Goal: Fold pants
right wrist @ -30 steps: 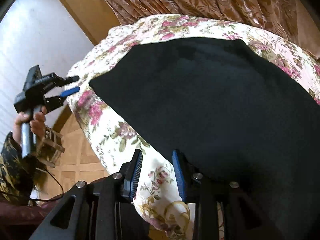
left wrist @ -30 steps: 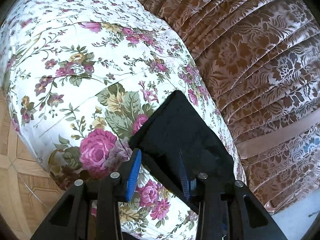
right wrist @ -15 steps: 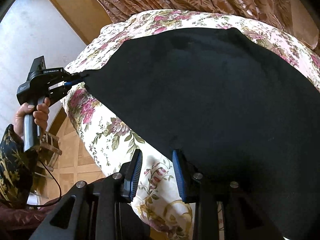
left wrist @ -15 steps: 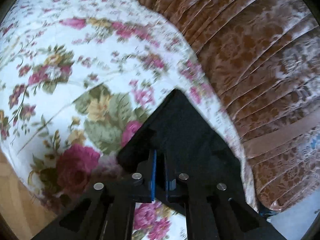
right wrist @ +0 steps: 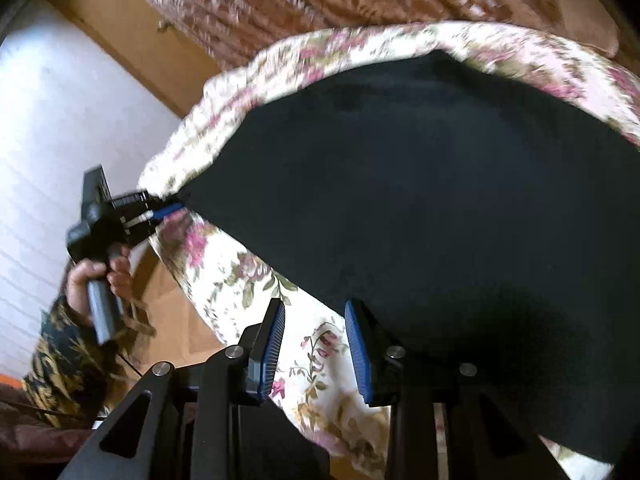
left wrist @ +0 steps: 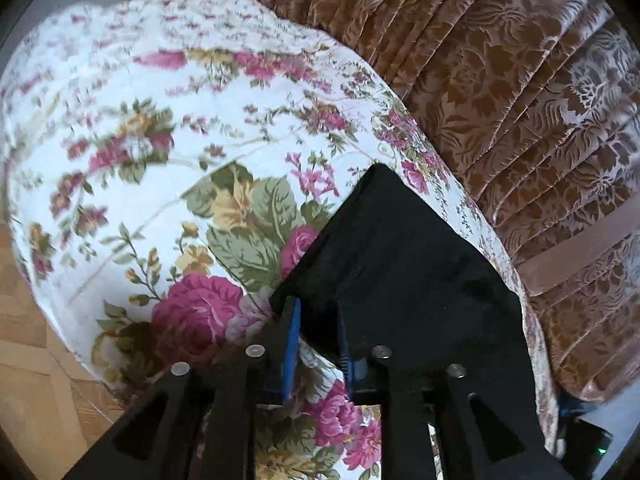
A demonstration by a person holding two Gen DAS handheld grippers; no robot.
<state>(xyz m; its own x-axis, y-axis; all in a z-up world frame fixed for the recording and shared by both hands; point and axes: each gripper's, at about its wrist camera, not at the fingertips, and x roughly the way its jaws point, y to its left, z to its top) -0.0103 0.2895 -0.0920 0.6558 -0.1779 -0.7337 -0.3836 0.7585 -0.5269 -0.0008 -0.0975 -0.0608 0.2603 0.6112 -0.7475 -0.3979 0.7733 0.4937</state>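
Pants (right wrist: 420, 200), black, lie spread flat on the floral bedspread (left wrist: 168, 168), one corner between the slightly parted jaws of the left gripper (left wrist: 316, 316), while the right gripper (right wrist: 316, 324) sits open at their near edge, brown curtain (left wrist: 520, 100) behind.

The left tool (left wrist: 316, 338) is being held with its jaws slightly parted, gripped by a hand (right wrist: 94, 276). The right tool (right wrist: 316, 344) is being held wide apart.
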